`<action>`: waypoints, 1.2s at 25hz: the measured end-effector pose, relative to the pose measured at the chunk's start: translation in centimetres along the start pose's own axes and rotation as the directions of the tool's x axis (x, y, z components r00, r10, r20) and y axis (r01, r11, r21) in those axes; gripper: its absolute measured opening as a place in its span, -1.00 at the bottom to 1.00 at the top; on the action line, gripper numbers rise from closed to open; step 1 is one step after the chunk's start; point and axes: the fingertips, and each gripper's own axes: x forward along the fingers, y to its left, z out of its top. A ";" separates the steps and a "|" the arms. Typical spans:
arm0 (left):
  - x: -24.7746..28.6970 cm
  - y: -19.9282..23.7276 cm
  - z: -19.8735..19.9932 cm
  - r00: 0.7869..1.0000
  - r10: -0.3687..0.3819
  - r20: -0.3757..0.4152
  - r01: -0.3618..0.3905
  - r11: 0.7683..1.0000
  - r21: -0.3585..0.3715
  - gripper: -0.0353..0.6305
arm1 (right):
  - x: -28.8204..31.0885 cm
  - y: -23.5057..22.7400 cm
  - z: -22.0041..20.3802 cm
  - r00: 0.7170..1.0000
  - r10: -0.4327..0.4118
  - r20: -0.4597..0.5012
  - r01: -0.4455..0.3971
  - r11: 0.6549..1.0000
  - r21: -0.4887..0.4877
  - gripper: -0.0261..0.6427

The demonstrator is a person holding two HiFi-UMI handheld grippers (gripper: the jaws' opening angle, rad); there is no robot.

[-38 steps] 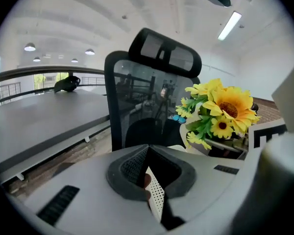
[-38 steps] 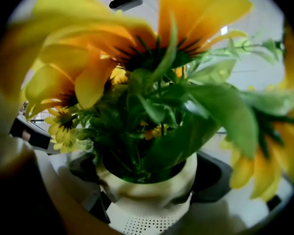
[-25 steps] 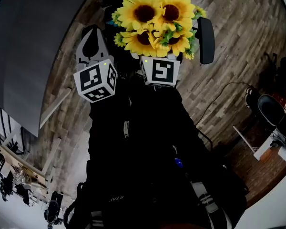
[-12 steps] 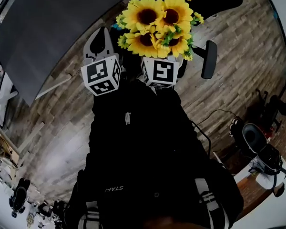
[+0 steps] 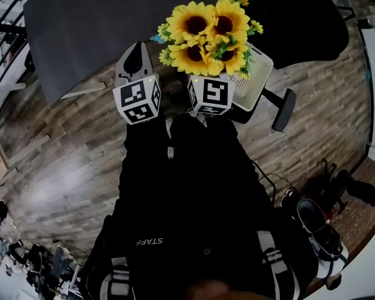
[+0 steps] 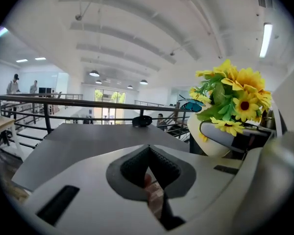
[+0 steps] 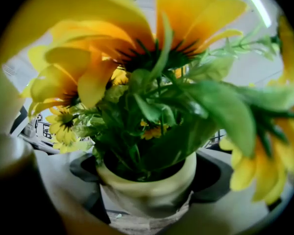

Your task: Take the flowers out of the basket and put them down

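Sunflowers [image 5: 206, 37], one bunch with four large heads and a few small blooms, stand in a single pale pot [image 7: 148, 189]. The right gripper [image 7: 149, 177] has its two jaws clamped on that pot, one on each side, and holds it up in front of the person's dark clothing [image 5: 194, 192]. One white perforated basket [image 5: 252, 79] shows just behind and to the right of the bunch, partly covered by it. The left gripper [image 6: 148, 153] is beside it to the left, its jaws pressed together with nothing between them, before one grey table [image 5: 87, 27].
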 end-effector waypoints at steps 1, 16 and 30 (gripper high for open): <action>-0.6 0.8 0.4 1.000 0.014 0.002 -0.014 1.000 -0.003 -0.90 | 0.1 0.9 0.5 1.000 0.015 0.002 -0.015 1.000 0.001 0.67; -2.8 16.6 3.6 0.979 0.202 0.007 -0.202 0.978 -0.054 -0.90 | 8.1 15.4 2.1 0.977 0.207 -0.051 -0.207 0.978 0.003 0.67; 1.5 29.3 -0.8 0.954 0.283 -0.096 -0.292 0.952 -0.097 -0.90 | 17.7 26.3 -5.4 0.933 0.317 -0.171 -0.322 0.947 -0.001 0.67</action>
